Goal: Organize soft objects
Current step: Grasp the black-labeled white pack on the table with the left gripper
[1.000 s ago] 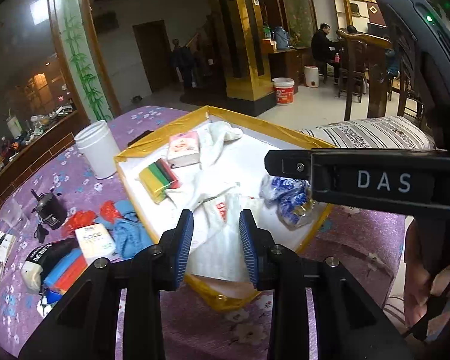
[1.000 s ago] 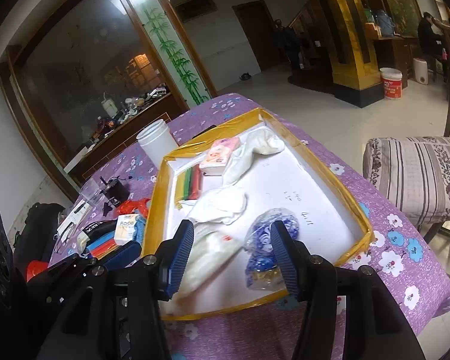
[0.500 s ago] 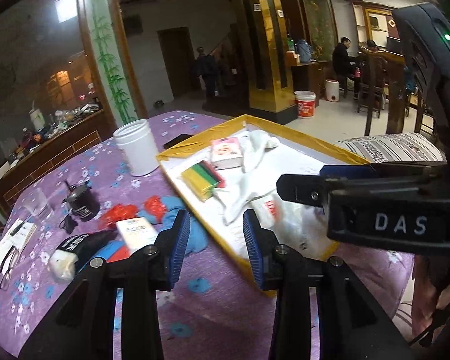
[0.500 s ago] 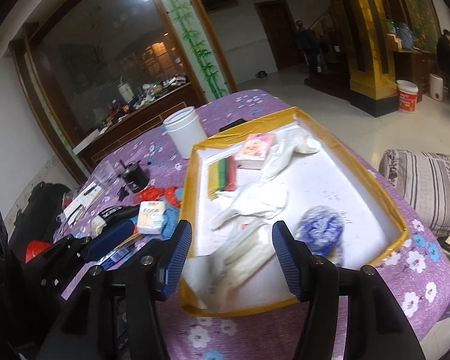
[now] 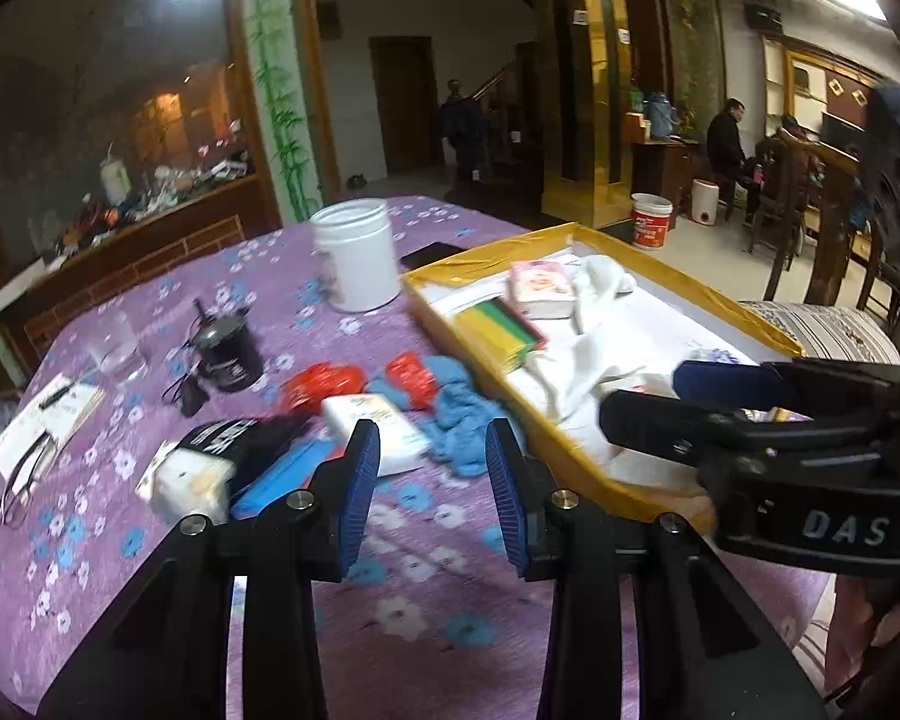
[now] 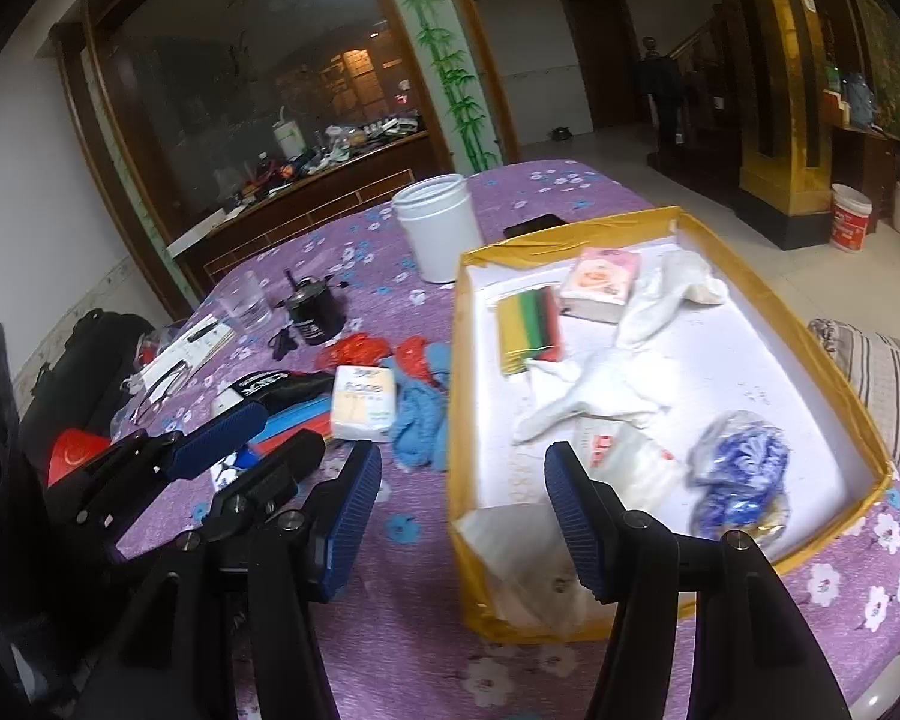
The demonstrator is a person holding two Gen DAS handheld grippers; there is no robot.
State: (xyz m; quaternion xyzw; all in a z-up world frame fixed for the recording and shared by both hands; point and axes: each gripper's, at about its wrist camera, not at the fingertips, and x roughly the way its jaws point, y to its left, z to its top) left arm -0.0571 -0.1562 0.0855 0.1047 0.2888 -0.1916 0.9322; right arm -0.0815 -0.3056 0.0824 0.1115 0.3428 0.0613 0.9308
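Left gripper (image 5: 432,468) empty, jaws parted, hovering above the bench (image 5: 150,324) just over the loose pile beside the tray (image 5: 576,462). Right gripper (image 6: 462,498) also empty, jaws spread wide, straddling the tray's near left wall; no contact with anything.

Pile on the bench, outside the tray: white tissue pack (image 6: 363,402), blue cloth (image 6: 420,420) touching its right side, red bag (image 6: 354,351) behind, black pouch (image 5: 240,438) and a blue flat item (image 5: 282,474) to the left. Motion blur in the left wrist view, so what the blue flat item is can't be told.

Inside the tray: striped sponge stack (image 6: 531,330) along the left wall, pink tissue pack (image 6: 600,282) at the far end, white cloth (image 6: 594,396) across the middle, clear plastic bag (image 6: 630,462) near the front, blue-white bundle (image 6: 741,474) at front right.

White jar (image 6: 438,228) stands behind the tray's far left corner.
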